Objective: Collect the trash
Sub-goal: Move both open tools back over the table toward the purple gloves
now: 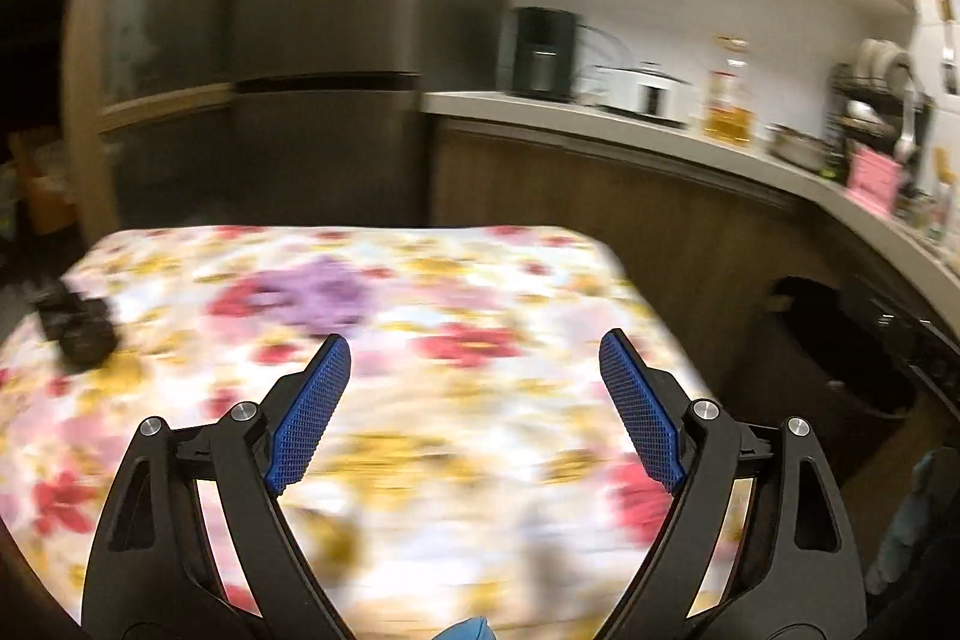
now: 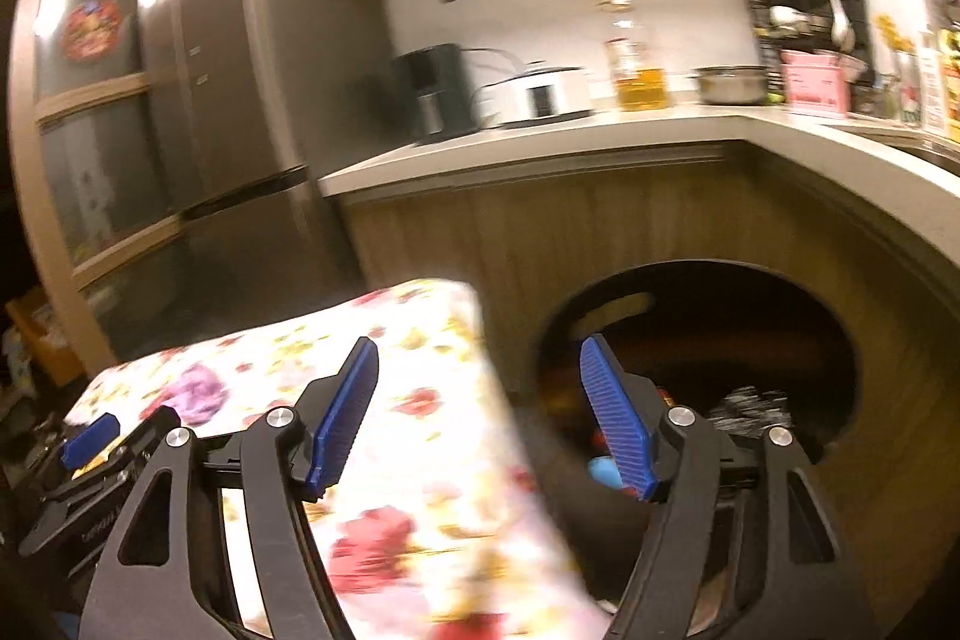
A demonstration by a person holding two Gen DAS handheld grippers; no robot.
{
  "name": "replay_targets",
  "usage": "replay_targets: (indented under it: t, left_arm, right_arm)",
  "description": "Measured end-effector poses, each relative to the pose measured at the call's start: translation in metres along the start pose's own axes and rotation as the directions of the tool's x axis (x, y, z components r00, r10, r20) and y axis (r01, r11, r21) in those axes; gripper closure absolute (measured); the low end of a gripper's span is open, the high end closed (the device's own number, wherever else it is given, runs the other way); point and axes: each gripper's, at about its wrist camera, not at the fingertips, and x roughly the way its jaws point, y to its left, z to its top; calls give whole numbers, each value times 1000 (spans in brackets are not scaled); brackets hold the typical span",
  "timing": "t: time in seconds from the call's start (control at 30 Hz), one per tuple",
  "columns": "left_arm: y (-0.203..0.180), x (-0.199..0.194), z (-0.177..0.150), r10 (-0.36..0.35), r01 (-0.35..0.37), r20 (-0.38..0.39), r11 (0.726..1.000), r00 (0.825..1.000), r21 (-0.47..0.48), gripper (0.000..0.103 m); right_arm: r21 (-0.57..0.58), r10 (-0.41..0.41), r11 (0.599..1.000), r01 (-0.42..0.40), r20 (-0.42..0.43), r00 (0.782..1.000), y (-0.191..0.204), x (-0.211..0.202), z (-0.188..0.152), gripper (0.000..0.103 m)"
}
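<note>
Black and round, the trash bin [image 2: 708,358] stands on the floor just beside the right edge of the floral-clothed desk [image 2: 420,400], and the right gripper [image 2: 480,418] hangs over that edge with its jaws spread and nothing between them; the bin's mouth lies ahead and to its right, so this hand is the nearer one. Inside the bin, crumpled dark-and-white wrapping [image 2: 750,409] and a blue scrap [image 2: 603,469] show, partly hidden behind the gripper's finger. The left gripper [image 1: 474,400] is released too, empty over the desk, with the bin [image 1: 840,358] well off to its right. A dark object [image 1: 78,328] at the desk's far left may be remaining trash, but blur makes it hard to identify.
</note>
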Motion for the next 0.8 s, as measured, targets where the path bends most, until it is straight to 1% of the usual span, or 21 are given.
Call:
replay_targets:
  t: [0.07, 0.13, 0.2, 0.27, 0.3, 0.43, 0.53, 0.8]
  left_arm:
    - [26, -2, 0, 59, -59, 3, 998, 998, -12, 20]
    - [54, -4, 0, 124, -123, 10, 992, 992, -27, 20]
    - [83, -8, 2, 187, -185, 25, 982, 982, -46, 20]
    - [107, -9, 2, 233, -231, 34, 971, 972, -62, 20]
    - [122, -9, 2, 265, -262, 31, 962, 964, -74, 20]
    - [165, -8, 2, 331, -327, 15, 938, 944, -116, 20]
    - [189, -6, 3, 358, -354, 4, 925, 934, -139, 20]
    - [237, 13, 5, 379, -380, -46, 903, 924, -201, 20]
  right_arm:
    - [-13, 29, 1000, -29, -11, 1000, 19, 4, -3, 32]
    - [-20, 64, 998, -65, -20, 998, 41, 10, -6, 32]
    - [-29, 86, 996, -87, -25, 996, 62, 15, -7, 32]
    - [-35, 110, 993, -111, -29, 993, 79, 21, -8, 32]
    - [-40, 121, 992, -123, -29, 992, 90, 24, -9, 32]
    - [-59, 154, 986, -156, -32, 987, 123, 33, -13, 32]
    - [-70, 170, 983, -173, -44, 985, 144, 43, -17, 32]
    - [-91, 198, 975, -203, -63, 978, 188, 68, -23, 32]
